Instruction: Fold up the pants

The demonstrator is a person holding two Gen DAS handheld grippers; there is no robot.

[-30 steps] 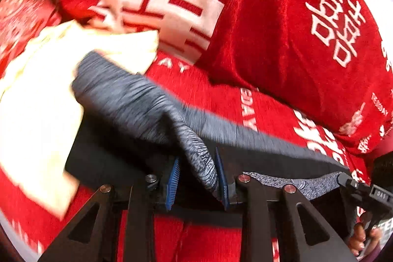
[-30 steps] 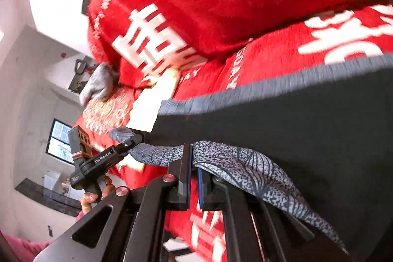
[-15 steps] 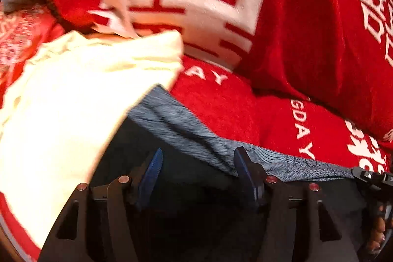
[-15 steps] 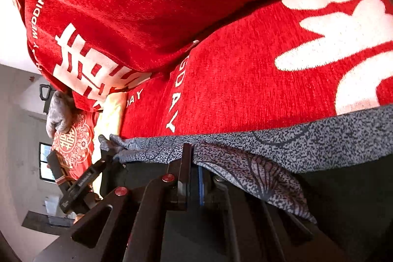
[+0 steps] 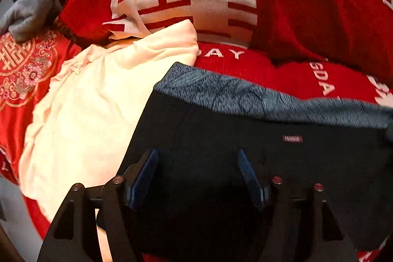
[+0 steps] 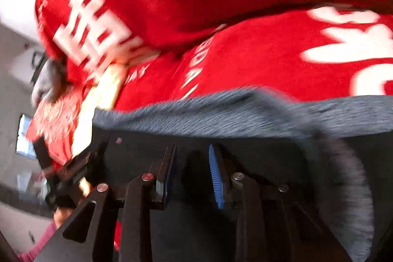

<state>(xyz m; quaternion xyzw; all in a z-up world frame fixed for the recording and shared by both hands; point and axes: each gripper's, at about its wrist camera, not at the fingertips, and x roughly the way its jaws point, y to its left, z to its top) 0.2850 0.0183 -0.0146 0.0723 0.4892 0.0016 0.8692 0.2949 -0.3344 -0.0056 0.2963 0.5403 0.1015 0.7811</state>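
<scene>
My left hand-held gripper (image 5: 197, 176) hangs released over the black pants (image 5: 245, 139), which lie flat on the red bedspread (image 5: 282, 70) beside a cream cloth (image 5: 98, 102). Only its view shows their small red label (image 5: 292, 138). My right hand-held gripper (image 6: 192, 176), blurred, is released too.

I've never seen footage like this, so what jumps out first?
Red bedding with big white characters fills the background. In front lie dark pants with a grey waistband, partly overlapping a cream cloth on their left. Both the left tongs and right tongs hang open above the pants.
</scene>
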